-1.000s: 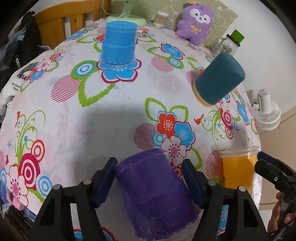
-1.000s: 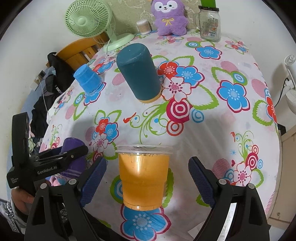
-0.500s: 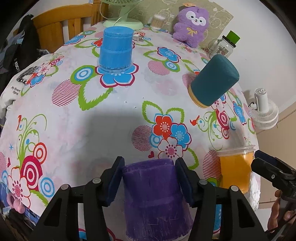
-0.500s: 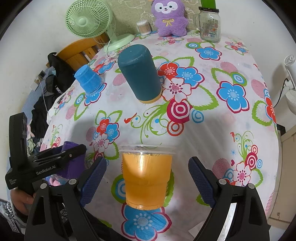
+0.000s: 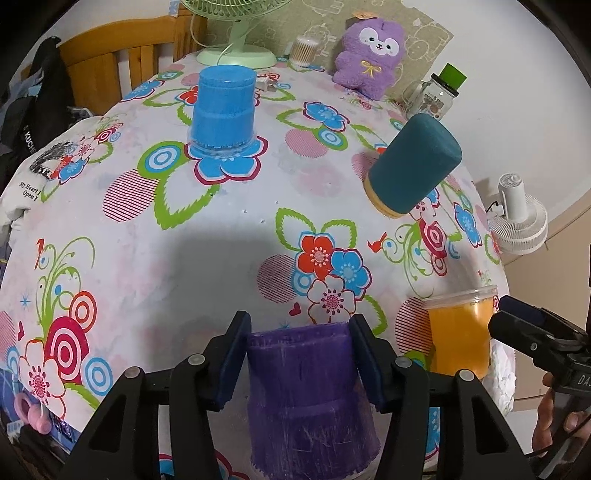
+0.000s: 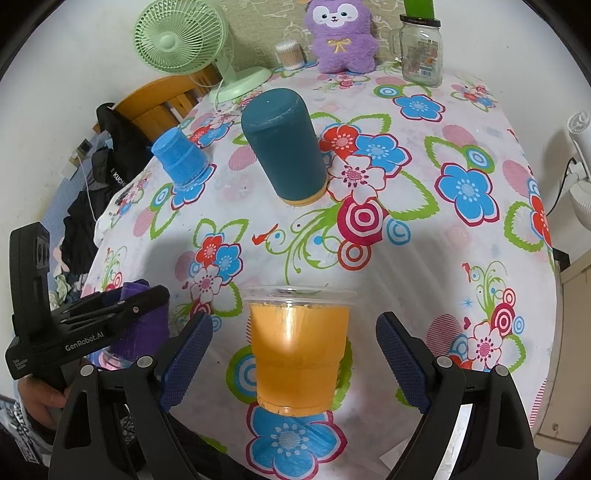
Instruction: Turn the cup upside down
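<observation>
A table covered by a white cloth (image 6: 424, 236) printed with bright flowers fills most of both views. At the upper left of the right wrist view stands a green fan (image 6: 184, 40) on its round base, with a small tub of cotton swabs (image 6: 290, 55), a purple plush toy (image 6: 341, 35) and a glass jar (image 6: 421, 55) along the top edge. A blue cup (image 6: 179, 155) sits upside down at left, a teal cup (image 6: 284, 144) upside down near the centre. An orange cup (image 6: 299, 350) stands upright at lower centre, a purple cup (image 6: 142, 332) at lower left.
</observation>
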Motion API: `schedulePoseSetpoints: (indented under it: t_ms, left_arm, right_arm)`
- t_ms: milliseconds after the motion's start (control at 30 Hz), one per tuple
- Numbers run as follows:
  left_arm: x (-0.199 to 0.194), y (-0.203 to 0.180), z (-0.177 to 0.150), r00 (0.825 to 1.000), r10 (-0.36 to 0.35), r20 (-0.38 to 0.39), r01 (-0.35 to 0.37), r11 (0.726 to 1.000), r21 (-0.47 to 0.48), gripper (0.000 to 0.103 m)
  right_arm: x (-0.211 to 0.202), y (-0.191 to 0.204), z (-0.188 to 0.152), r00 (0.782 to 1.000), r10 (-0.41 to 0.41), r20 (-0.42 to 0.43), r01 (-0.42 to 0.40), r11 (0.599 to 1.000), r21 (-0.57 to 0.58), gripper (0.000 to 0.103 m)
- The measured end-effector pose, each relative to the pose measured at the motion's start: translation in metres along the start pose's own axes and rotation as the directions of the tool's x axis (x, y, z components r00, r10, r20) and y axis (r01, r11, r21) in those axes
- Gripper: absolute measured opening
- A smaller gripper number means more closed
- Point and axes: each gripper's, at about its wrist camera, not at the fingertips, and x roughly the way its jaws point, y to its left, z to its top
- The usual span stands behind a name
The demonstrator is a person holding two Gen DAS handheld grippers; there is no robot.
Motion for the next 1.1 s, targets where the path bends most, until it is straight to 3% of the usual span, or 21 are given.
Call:
schedulePoseSetpoints:
  t_ms: [1100]
  left_arm:
    - [-0.035, 0.007, 0.005, 0.995, 0.010, 0.098, -0.011, 1.000, 0.016, 0.057]
  right_arm:
    - [-0.005, 0.031, 0.003, 0.999, -0.006, 0.032, 0.008, 0.999, -0.052, 0.092]
